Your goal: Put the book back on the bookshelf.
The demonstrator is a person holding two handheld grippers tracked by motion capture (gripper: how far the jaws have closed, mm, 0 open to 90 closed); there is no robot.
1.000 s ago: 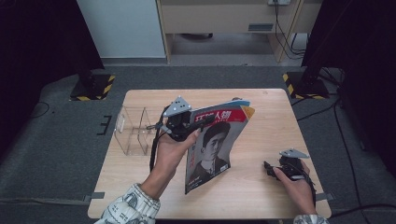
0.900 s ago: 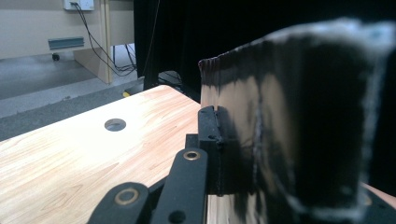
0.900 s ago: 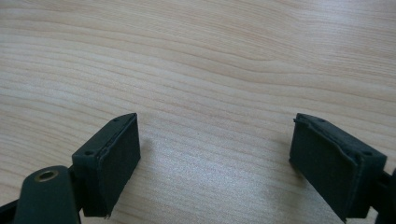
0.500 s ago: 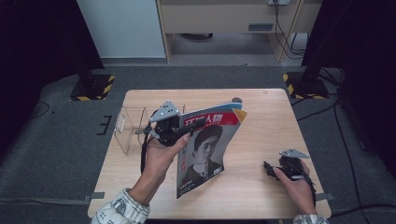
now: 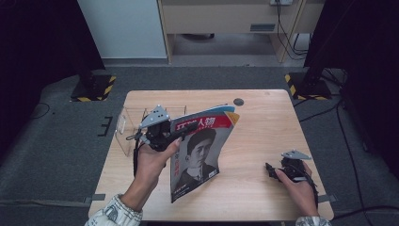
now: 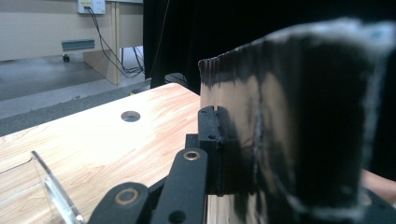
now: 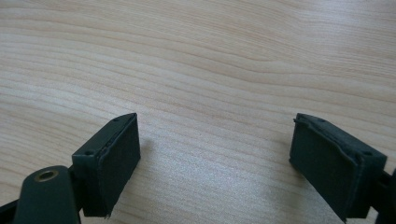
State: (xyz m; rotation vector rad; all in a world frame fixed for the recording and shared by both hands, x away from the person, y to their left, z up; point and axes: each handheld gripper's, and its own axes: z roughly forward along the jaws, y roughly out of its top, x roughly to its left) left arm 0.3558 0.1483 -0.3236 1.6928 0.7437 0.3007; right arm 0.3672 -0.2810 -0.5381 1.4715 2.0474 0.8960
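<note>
A magazine (image 5: 200, 150) with a portrait and a red title band on its cover hangs tilted above the wooden table (image 5: 263, 122). My left gripper (image 5: 176, 137) is shut on its left edge, near the spine. In the left gripper view the magazine (image 6: 289, 116) stands close and blurred against the jaw pad (image 6: 212, 140). My right gripper (image 5: 272, 170) rests low at the table's right front, held by a hand. Its two pads (image 7: 112, 158) stand wide apart over bare wood with nothing between them; this gripper is open.
A clear plastic holder (image 5: 129, 129) stands at the table's left side, just behind the left hand; its curved edge (image 6: 51, 186) shows in the left gripper view. A small round hole (image 5: 238, 101) sits near the table's far edge. Dark stands and cables surround the table.
My left gripper has carried the magazine leftward, toward the clear holder, and the magazine hangs lower and steeper. The right gripper has stayed still.
</note>
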